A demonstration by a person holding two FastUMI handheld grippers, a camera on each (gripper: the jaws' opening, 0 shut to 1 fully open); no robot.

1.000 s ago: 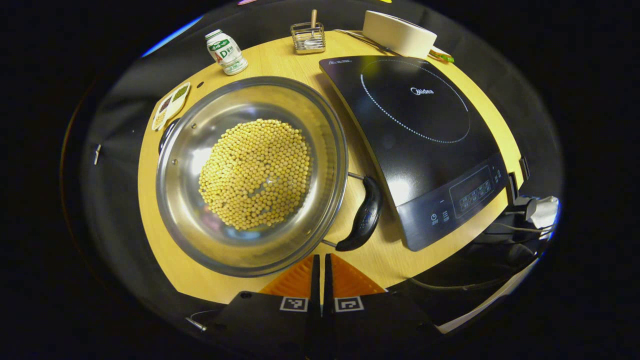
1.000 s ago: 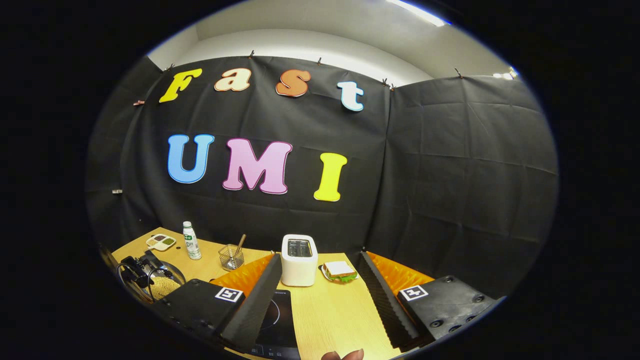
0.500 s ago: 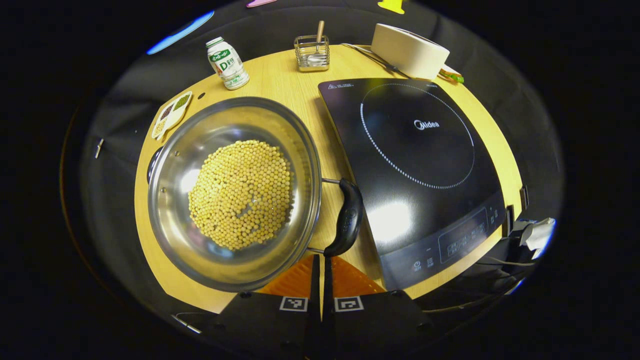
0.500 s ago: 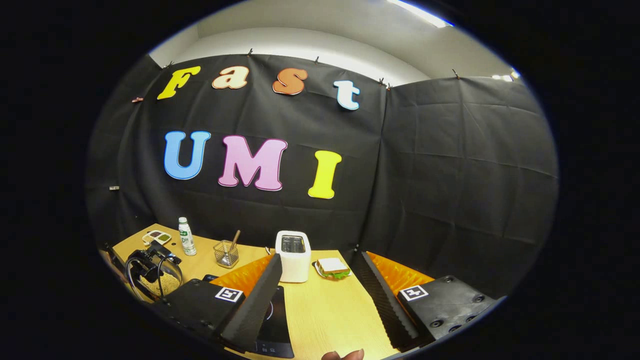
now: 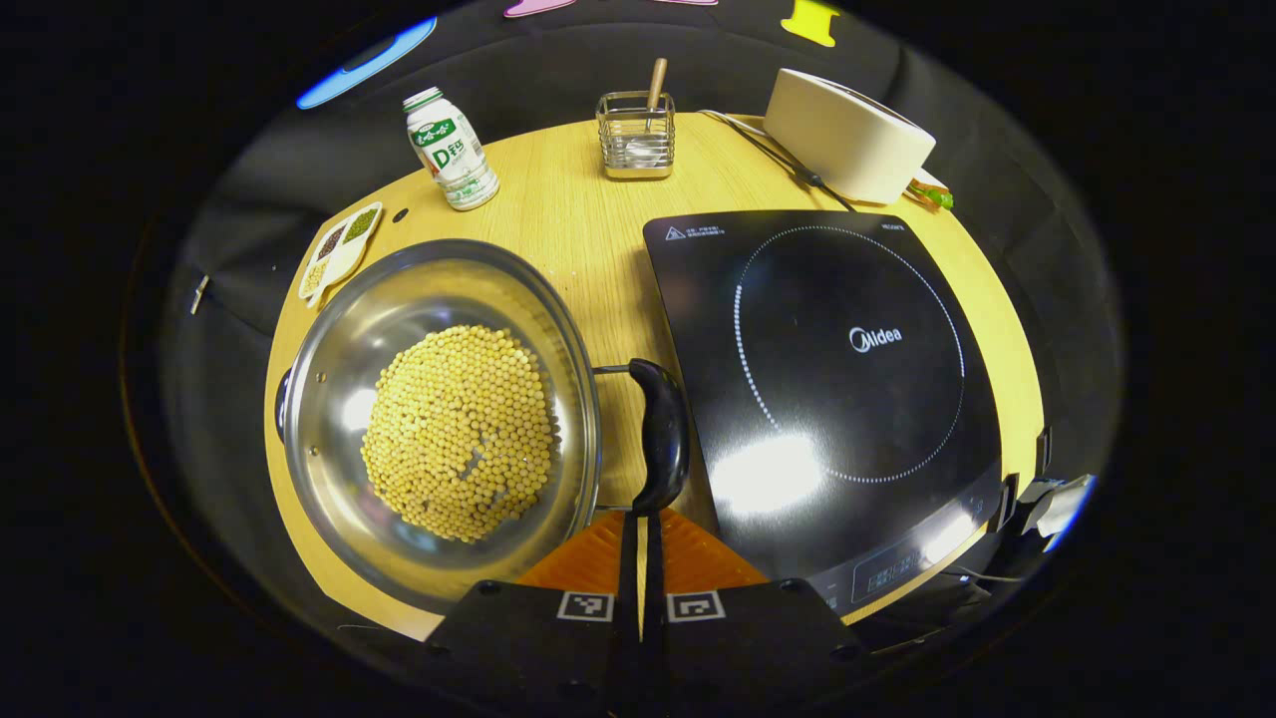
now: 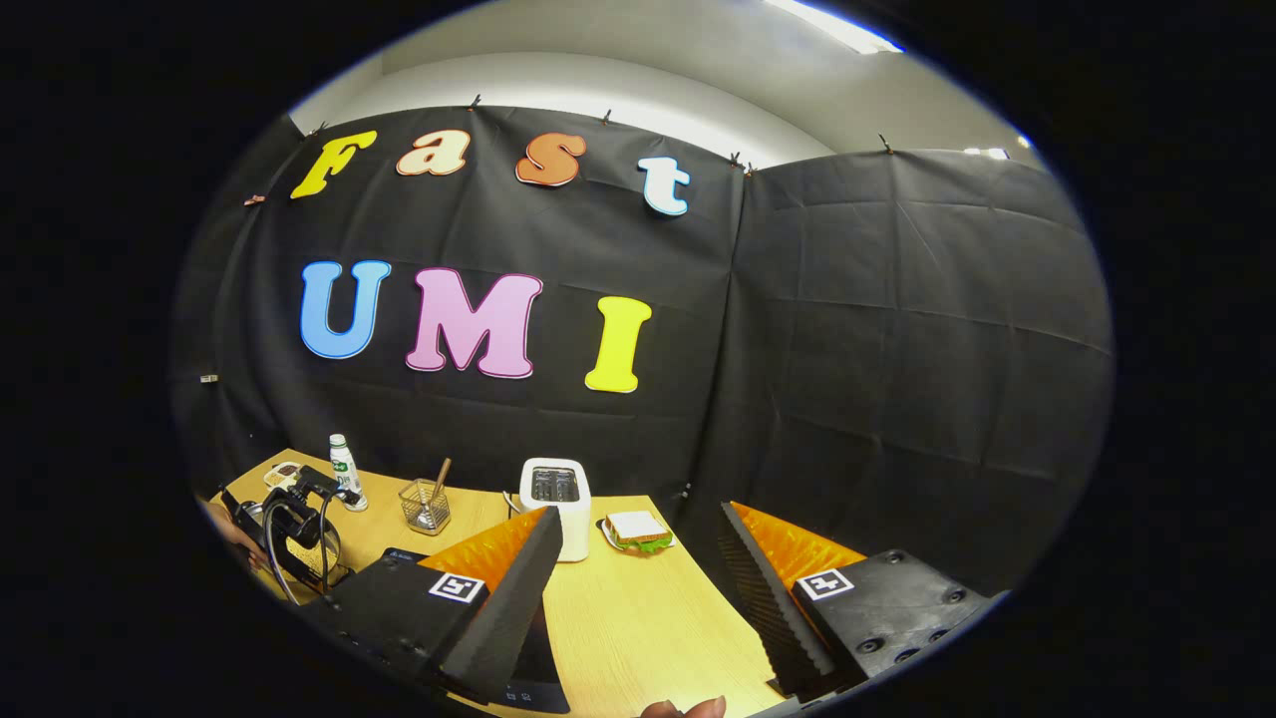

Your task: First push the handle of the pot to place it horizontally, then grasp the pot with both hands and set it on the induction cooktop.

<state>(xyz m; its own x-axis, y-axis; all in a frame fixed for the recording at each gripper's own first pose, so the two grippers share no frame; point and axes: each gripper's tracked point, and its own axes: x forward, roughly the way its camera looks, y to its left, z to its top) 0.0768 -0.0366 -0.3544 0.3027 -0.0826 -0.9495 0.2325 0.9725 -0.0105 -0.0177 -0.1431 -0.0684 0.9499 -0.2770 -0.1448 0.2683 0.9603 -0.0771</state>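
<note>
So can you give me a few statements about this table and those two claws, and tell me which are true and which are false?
1. The pot holds yellow beans. True.
2. The pot sits on the induction cooktop. False: it stands on the wooden table, left of the cooktop.
3. The left claw is shut, its tips at the pot's black handle. True.
4. The right claw grips the toaster. False: it is open, holding nothing.
5. A bottle lies tipped over. False: it stands upright.

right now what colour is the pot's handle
Black, seen best in the left gripper view.
</note>
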